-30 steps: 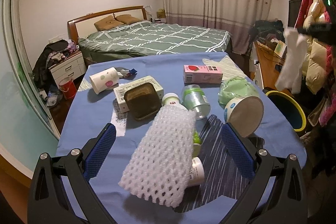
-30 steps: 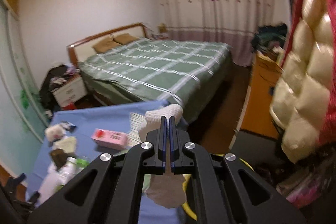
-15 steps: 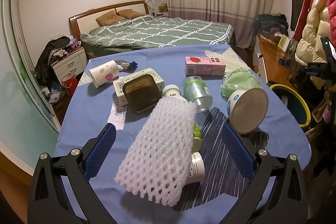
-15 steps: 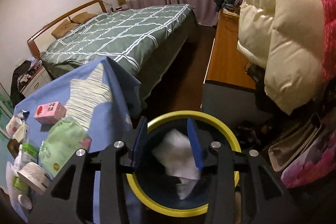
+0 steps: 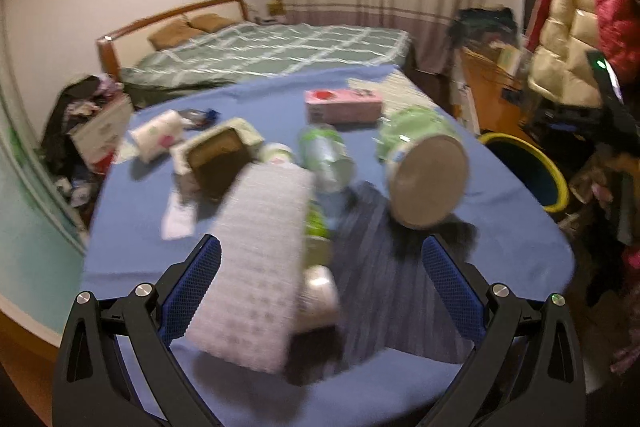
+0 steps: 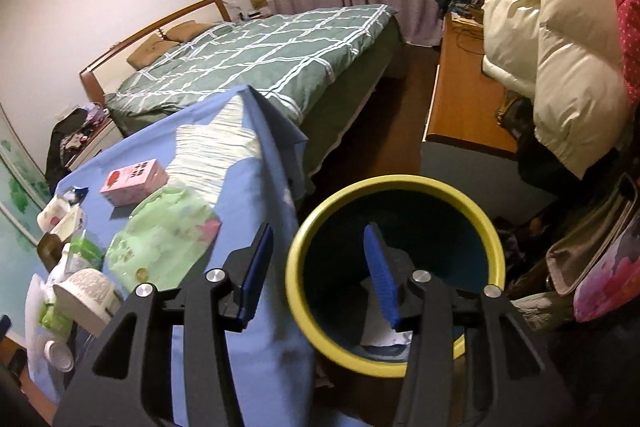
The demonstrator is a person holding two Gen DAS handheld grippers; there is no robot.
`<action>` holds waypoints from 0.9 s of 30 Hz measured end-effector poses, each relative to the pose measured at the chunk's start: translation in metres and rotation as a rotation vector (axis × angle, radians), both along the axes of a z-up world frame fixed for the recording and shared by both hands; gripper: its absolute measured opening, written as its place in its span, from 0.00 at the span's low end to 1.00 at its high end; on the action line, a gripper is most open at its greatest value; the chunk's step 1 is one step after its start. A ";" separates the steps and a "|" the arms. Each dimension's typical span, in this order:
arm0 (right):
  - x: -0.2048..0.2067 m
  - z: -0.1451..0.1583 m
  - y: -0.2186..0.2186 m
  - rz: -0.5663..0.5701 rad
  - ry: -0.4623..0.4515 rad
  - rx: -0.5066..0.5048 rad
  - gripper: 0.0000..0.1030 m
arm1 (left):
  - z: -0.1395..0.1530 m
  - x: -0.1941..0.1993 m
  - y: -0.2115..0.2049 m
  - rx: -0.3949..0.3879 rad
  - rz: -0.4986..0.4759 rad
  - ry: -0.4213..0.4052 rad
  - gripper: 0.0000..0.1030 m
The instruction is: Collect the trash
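Note:
Trash is scattered over the blue table (image 5: 520, 227): a white foam net sleeve (image 5: 256, 263), small bottles under it, a round tub on its side (image 5: 426, 183), a green wipes pack (image 6: 164, 243), a pink carton (image 5: 342, 105) and a paper cup (image 5: 158, 135). My left gripper (image 5: 320, 275) hovers open around the near end of the foam net, pads apart from it. My right gripper (image 6: 320, 259) hangs over the yellow-rimmed bin (image 6: 394, 183), jaws opening with nothing between them. White crumpled paper (image 6: 378, 327) lies inside the bin.
A bed with a green checked cover (image 6: 256, 67) stands behind the table. A wooden desk (image 6: 460, 99) and hanging puffer coats (image 6: 552, 39) crowd the right side by the bin. A bag (image 6: 592, 267) lies on the floor beside the bin.
The right gripper swung down over the bin, opened and let the white paper fall in. The left gripper crept forward and lower toward the foam net.

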State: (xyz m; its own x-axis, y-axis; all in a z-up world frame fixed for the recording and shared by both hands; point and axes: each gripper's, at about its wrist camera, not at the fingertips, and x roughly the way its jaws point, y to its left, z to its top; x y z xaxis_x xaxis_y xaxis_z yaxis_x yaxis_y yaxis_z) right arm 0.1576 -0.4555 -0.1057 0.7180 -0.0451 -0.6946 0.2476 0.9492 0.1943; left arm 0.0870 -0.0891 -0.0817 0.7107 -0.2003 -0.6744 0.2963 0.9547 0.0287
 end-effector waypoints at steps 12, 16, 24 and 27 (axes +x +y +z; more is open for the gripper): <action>-0.016 0.006 0.011 0.023 -0.040 0.012 0.49 | -0.013 0.036 -0.093 0.070 -0.125 -0.012 0.96; -0.018 0.002 0.006 0.022 -0.043 0.032 0.49 | -0.025 0.049 -0.119 0.119 -0.135 -0.006 0.96; -0.018 -0.011 -0.007 0.017 -0.039 0.078 0.49 | -0.033 0.075 -0.129 0.124 -0.095 -0.011 0.96; -0.017 -0.017 -0.011 0.018 -0.038 0.100 0.49 | -0.033 0.080 -0.125 0.132 -0.091 -0.011 0.96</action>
